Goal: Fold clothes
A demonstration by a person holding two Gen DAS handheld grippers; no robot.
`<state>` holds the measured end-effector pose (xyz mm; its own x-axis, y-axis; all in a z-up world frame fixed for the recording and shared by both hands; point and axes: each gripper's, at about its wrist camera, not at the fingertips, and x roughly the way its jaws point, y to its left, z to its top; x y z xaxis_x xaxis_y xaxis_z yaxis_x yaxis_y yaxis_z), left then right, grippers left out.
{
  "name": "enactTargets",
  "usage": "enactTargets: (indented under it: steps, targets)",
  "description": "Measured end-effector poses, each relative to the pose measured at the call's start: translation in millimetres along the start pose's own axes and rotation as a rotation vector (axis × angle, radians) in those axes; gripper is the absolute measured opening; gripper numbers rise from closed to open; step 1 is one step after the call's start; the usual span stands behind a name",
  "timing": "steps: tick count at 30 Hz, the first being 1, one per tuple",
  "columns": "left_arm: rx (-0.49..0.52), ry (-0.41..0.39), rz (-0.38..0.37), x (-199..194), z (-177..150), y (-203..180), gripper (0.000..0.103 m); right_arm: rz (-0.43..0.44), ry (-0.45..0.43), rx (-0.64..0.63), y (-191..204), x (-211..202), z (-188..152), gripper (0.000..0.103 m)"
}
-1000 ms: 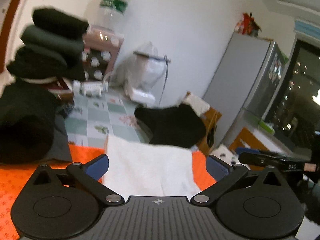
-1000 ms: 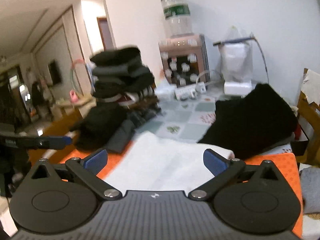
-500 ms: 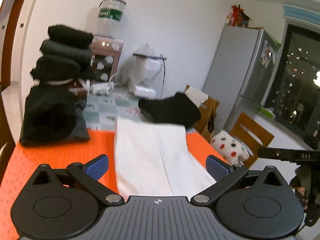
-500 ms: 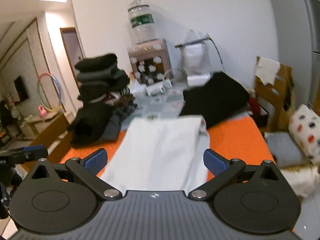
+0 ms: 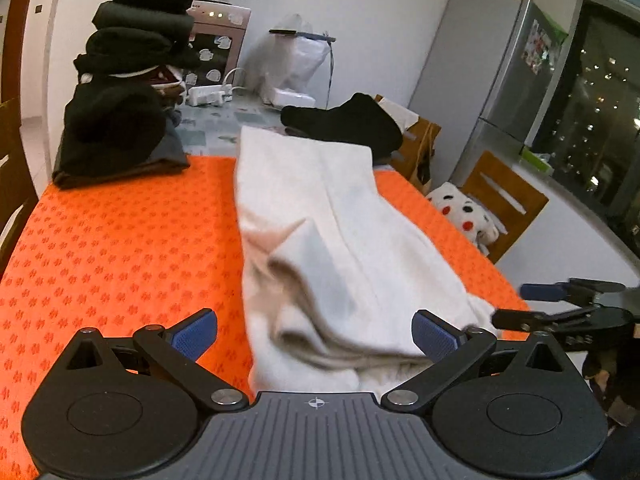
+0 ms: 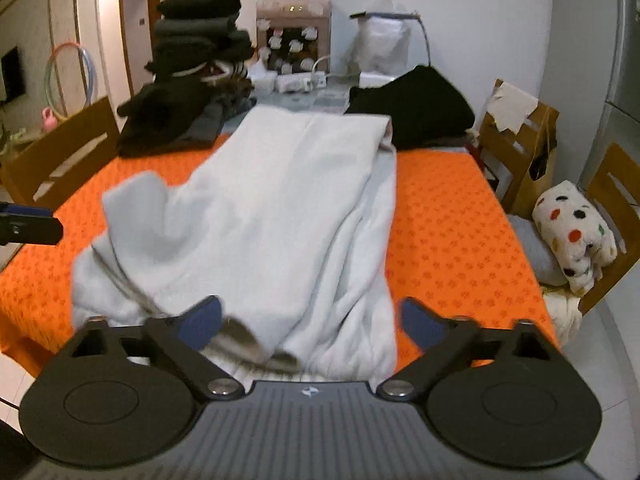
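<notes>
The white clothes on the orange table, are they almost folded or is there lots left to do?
Some is done: a stack of folded dark clothes stands at the back. The white garment lies long on the orange tablecloth, rumpled at its near end, not yet folded small. Both grippers sit at that end, the left gripper open, the right gripper closing around the hem. A loose black pile also waits.

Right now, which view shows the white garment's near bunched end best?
The left wrist view: the white garment shows its piled folds between the open left gripper fingers. The right wrist view shows that end partly hidden behind the right gripper, whose jaws are closing.
</notes>
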<state>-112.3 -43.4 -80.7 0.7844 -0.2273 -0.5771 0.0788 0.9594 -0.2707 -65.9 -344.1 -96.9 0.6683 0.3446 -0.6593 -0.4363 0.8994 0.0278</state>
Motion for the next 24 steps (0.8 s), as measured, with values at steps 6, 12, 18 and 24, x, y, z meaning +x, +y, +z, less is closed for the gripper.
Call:
enactTargets:
  steps: [6, 12, 18, 24]
  targets:
    - [-0.027, -0.010, 0.051, -5, 0, 5, 0.103, 0.052, 0.067, -0.161, 16, 27, -6, 0.047]
    - [-0.026, -0.052, 0.051, 13, 13, 1, 0.088, 0.049, 0.075, -0.191, 18, 31, -7, 0.023]
    - [-0.111, -0.032, 0.015, 60, 25, 11, 0.053, 0.060, 0.053, -0.155, 10, 21, -7, 0.007]
    - [-0.245, -0.067, -0.081, 41, 34, 16, 0.016, 0.009, -0.039, -0.133, -5, -11, 18, 0.005]
